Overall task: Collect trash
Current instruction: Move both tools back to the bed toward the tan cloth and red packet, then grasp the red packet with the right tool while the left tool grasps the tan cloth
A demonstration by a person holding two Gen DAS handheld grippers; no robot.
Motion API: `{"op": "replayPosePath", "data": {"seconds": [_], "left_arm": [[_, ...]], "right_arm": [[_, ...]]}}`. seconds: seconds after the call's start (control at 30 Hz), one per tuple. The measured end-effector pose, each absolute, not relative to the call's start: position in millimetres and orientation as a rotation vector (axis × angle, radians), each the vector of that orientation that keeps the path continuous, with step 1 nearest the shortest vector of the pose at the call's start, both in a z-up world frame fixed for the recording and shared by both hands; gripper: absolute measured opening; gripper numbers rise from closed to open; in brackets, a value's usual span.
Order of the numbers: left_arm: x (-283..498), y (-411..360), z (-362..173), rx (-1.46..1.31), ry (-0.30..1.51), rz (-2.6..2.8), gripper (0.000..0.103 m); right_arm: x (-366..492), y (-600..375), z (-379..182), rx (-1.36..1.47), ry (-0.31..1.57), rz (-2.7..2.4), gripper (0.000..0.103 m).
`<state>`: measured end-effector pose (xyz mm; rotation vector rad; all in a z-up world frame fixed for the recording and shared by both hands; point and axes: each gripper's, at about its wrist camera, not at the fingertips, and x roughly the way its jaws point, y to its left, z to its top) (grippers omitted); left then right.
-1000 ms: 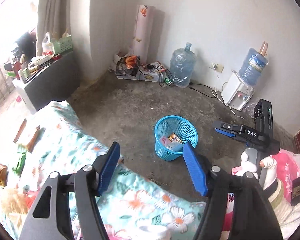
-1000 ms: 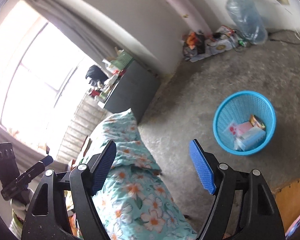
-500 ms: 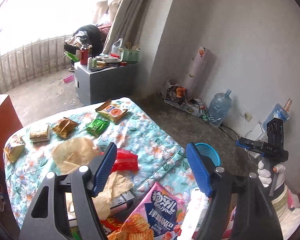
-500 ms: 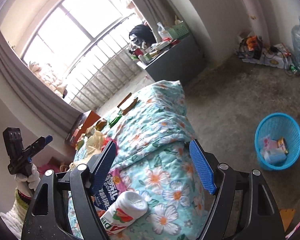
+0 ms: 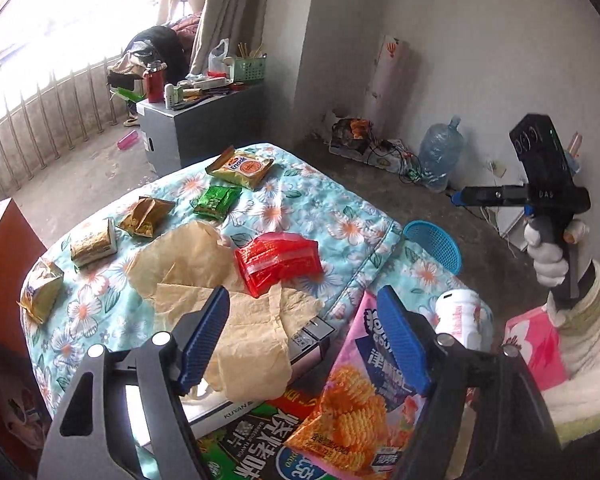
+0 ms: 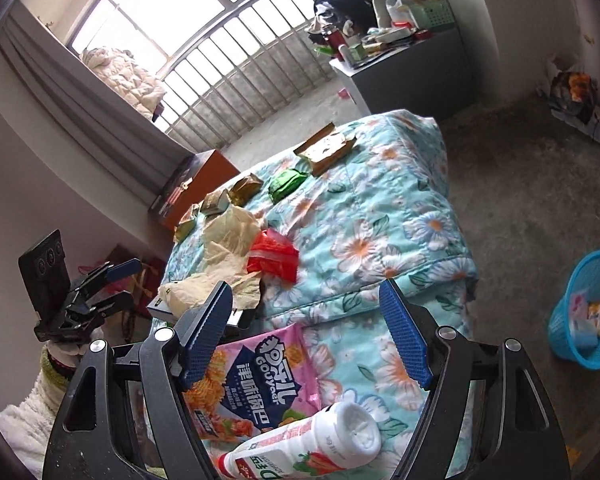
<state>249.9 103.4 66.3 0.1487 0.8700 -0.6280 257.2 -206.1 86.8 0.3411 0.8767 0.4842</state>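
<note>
**Blue pads wide, nothing gripped: trash spread on the quilt**

Blue-padded fingers stand wide apart on both tools. The left gripper [image 5: 304, 340] hovers above the near edge of the floral quilt [image 5: 340, 220] and holds nothing. The right gripper [image 6: 306, 334] is likewise spread and empty, and hangs over the same edge.

Trash location:
- A pink snack bag [image 6: 256, 384] lies at the near edge of the quilt, beneath both tools.
- A white bottle [image 6: 312, 448] lies on its side just beside the bag.
- A red wrapper [image 5: 278, 262] and crumpled beige paper [image 5: 192, 264] lie mid-quilt, touching.
- A green packet [image 5: 216, 200] and a yellow packet [image 5: 240, 166] lie toward the far edge.
- Brown packets [image 5: 146, 216] line the left edge.

The blue basket [image 6: 584, 312] stands on the concrete floor, well apart from the quilt on the right, and already contains a few items.

Probable faults from this position:
- The bottle is round and lies on soft bedding; an off-centre pinch would likely roll it away or squeeze it out of the pads.
- The snack bag is flat and slick; pads closing on the quilt face may catch fabric along with film.
- The basket opening is small; a release from too high or off-axis risks a miss onto the floor.
</note>
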Motion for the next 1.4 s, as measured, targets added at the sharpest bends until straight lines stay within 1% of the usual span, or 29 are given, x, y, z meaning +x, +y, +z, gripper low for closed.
{"op": "replayPosePath", "data": {"seconds": [0.1,0.37,0.5,0.67,0.77,0.83,0.9,0.93,1.0,1.07,1.13,1.17,1.2,1.23,1.27,1.3,1.33,1.4], "left_arm": [[267,98,51,0.238,0.938,-0.673,0.077],[294,67,-1,0.507,1.135,-0.752,0.077],[313,65,-22,0.491,1.237,-0.721,0.077],[327,67,-34,0.441,1.292,-0.698,0.077],[330,70,-38,0.431,1.303,-0.693,0.07],[331,72,-39,0.424,1.302,-0.691,0.065],[332,73,-39,0.418,1.3,-0.702,0.057],[333,74,-39,0.415,1.296,-0.709,0.055],[334,74,-39,0.421,1.293,-0.713,0.048],[336,73,-40,0.424,1.29,-0.716,0.044],[336,73,-41,0.425,1.289,-0.719,0.037],[335,73,-41,0.425,1.286,-0.721,0.031],[335,73,-40,0.429,1.281,-0.724,0.025],[334,73,-40,0.433,1.274,-0.724,0.021],[334,73,-39,0.434,1.268,-0.727,0.014],[334,73,-38,0.429,1.266,-0.739,0.01],[334,74,-36,0.421,1.261,-0.751,0.009],[334,76,-30,0.413,1.241,-0.756,0.006]], "right_arm": [[267,-189,86,0.316,0.901,0.496,0.072],[299,-150,79,0.269,0.974,0.541,0.072],[328,-119,70,0.207,1.035,0.581,0.072],[370,-74,40,0.084,1.151,0.573,0.072],[392,-56,19,0.026,1.214,0.549,0.072],[402,-49,5,0.019,1.262,0.549,0.067],[408,-44,-6,0.007,1.298,0.549,0.066],[410,-42,-10,-0.003,1.306,0.547,0.065],[409,-39,-14,-0.022,1.308,0.553,0.062],[408,-37,-15,-0.049,1.3,0.549,0.056],[405,-35,-14,-0.063,1.298,0.566,0.04],[401,-33,-13,-0.074,1.298,0.566,0.039],[399,-31,-13,-0.091,1.292,0.564,0.036],[396,-29,-13,-0.112,1.285,0.567,0.032],[393,-27,-13,-0.131,1.276,0.565,0.03],[390,-26,-13,-0.146,1.269,0.562,0.026],[388,-25,-12,-0.154,1.265,0.564,0.023],[386,-25,-11,-0.167,1.258,0.562,0.02]]}}
